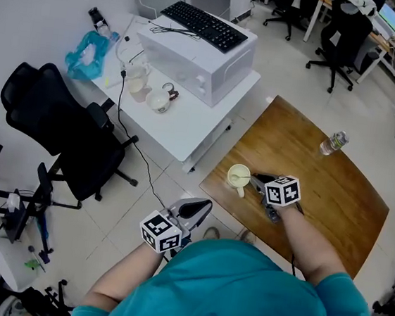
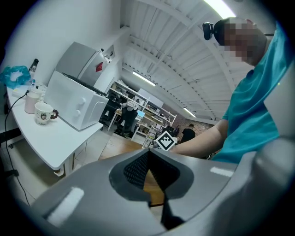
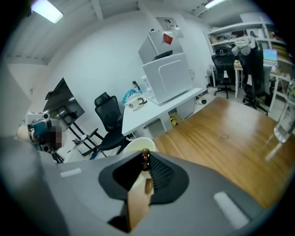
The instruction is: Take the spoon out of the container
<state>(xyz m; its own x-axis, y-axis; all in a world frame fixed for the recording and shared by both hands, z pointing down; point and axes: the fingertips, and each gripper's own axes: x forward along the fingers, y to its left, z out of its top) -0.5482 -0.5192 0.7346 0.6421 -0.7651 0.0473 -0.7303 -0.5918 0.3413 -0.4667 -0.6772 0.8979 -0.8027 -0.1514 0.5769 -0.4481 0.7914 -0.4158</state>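
Note:
A cream cup (image 1: 238, 175) stands near the left edge of the wooden table (image 1: 327, 204), with a pale spoon (image 1: 242, 176) in it. My right gripper (image 1: 256, 181) reaches the cup from the right. In the right gripper view its jaws (image 3: 145, 160) pinch the spoon's handle (image 3: 145, 154), whose brown beaded end sticks up between the tips; the cup's rim (image 3: 132, 144) shows just beyond. My left gripper (image 1: 196, 208) hangs off the table over the floor, its jaws (image 2: 147, 155) shut with nothing between them.
A clear bottle (image 1: 333, 142) stands at the table's far side. Left of the table is a white desk (image 1: 194, 128) with a white box (image 1: 195, 56), a keyboard (image 1: 204, 24) and mugs (image 1: 159, 100). A black office chair (image 1: 62, 131) stands on the tiled floor.

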